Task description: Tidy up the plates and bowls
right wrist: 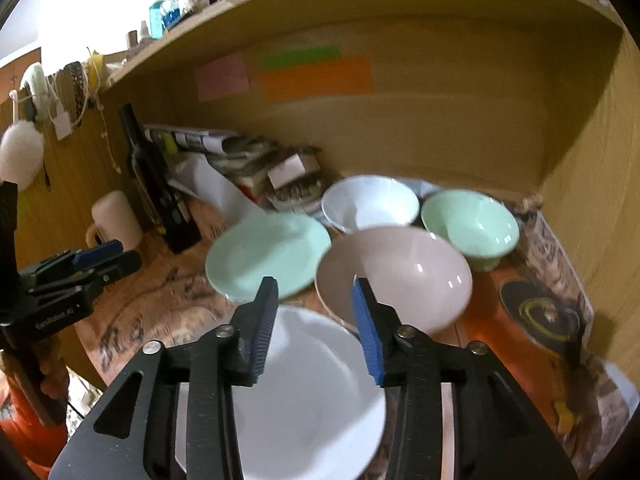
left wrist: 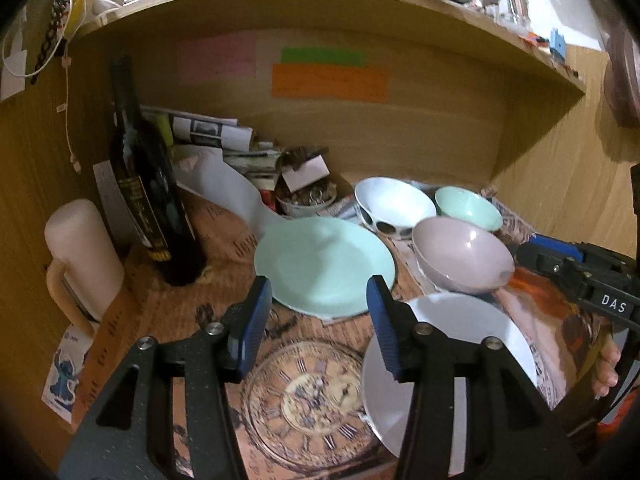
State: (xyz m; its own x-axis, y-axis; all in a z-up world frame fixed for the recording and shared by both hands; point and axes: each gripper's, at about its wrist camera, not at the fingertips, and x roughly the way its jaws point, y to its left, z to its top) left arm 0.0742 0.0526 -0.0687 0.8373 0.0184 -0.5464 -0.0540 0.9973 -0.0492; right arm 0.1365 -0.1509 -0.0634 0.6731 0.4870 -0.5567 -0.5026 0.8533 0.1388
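- Left wrist view: the left gripper (left wrist: 320,304) hangs above the surface (left wrist: 168,312), a desk covered by a brown printed cloth with a clock face; its jaws stand apart with nothing between them.
- Beyond the jaws a shallow mint-green round plate (left wrist: 324,266) lies flat near the middle of the surface.
- Just beside it, toward the near right edge, lies a white round plate (left wrist: 468,344), partly hidden by the right-hand finger.
- A pale pink glossy bowl (left wrist: 464,258) stands upright beyond the white plate, near both plates.
- Behind it, toward the far right corner, stand a white bowl with dark spots on its outside (left wrist: 394,206) and a small mint-green bowl (left wrist: 468,208), side by side.
- A tall dark glass bottle (left wrist: 148,184) and a cream mug with a handle (left wrist: 82,256) stand at the left edge.
- The right gripper (left wrist: 576,268) reaches in from the right; from here I cannot tell how its jaws stand.
- Right wrist view: the right gripper (right wrist: 316,312) has its jaws apart and empty, above the white plate (right wrist: 312,392).
- The pink bowl (right wrist: 394,276) and the mint-green plate (right wrist: 268,256) sit just past the fingertips, the two other bowls behind them.
- The left gripper (right wrist: 104,258) shows at the left edge.
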